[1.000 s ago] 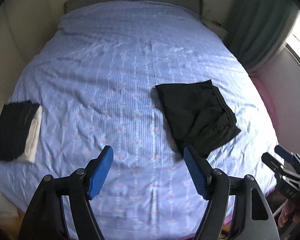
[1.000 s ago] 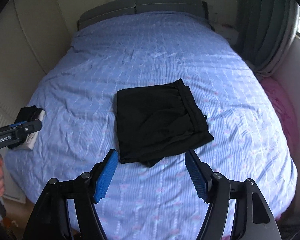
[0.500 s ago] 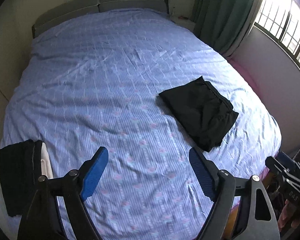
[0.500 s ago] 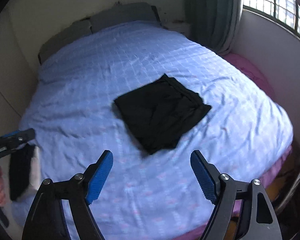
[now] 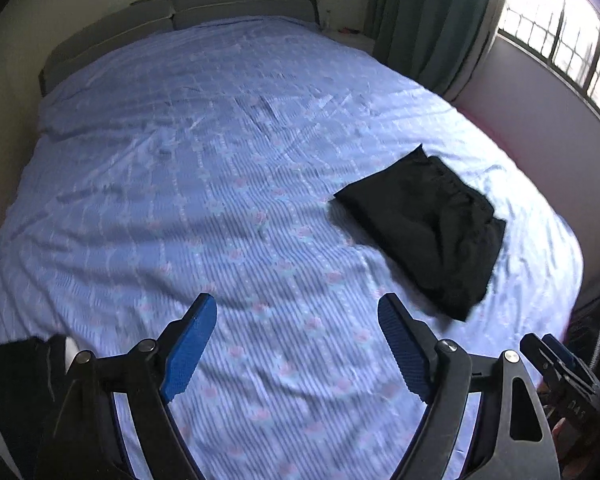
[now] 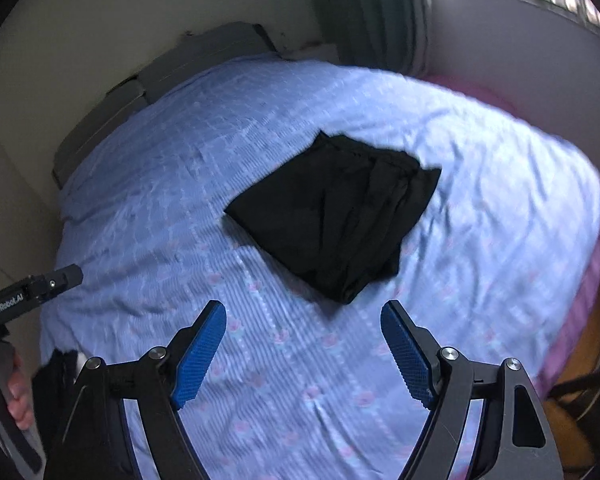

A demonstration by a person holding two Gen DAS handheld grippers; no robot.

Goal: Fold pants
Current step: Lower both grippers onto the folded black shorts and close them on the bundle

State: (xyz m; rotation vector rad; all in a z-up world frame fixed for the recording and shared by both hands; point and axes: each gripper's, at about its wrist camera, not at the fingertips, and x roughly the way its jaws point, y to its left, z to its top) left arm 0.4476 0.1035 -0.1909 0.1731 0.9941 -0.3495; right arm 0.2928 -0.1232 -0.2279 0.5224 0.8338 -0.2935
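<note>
The black pants [image 5: 428, 232] lie folded into a compact rectangle on the blue patterned bed sheet [image 5: 220, 160], toward the bed's right side. My left gripper [image 5: 296, 304] is open and empty above the sheet, with the pants beyond its right finger and apart from it. In the right wrist view the pants [image 6: 336, 216] lie just past my right gripper [image 6: 303, 308], which is also open and holds nothing. The left gripper's tip [image 6: 40, 284] shows at that view's left edge, and the right gripper [image 5: 556, 356] sits at the lower right of the left wrist view.
A stack of folded dark and white clothes [image 5: 20, 368] rests at the bed's near left corner. A grey headboard [image 5: 180, 12] closes the far end. Green curtain [image 5: 428, 20] and barred window [image 5: 560, 40] stand on the right. A hand [image 6: 18, 396] grips the left tool.
Both views have rolled and drawn back, so the pants now lie farther off and tilted. Both pairs of jaws stand slightly wider than a second ago. The pants have not moved on the sheet.
</note>
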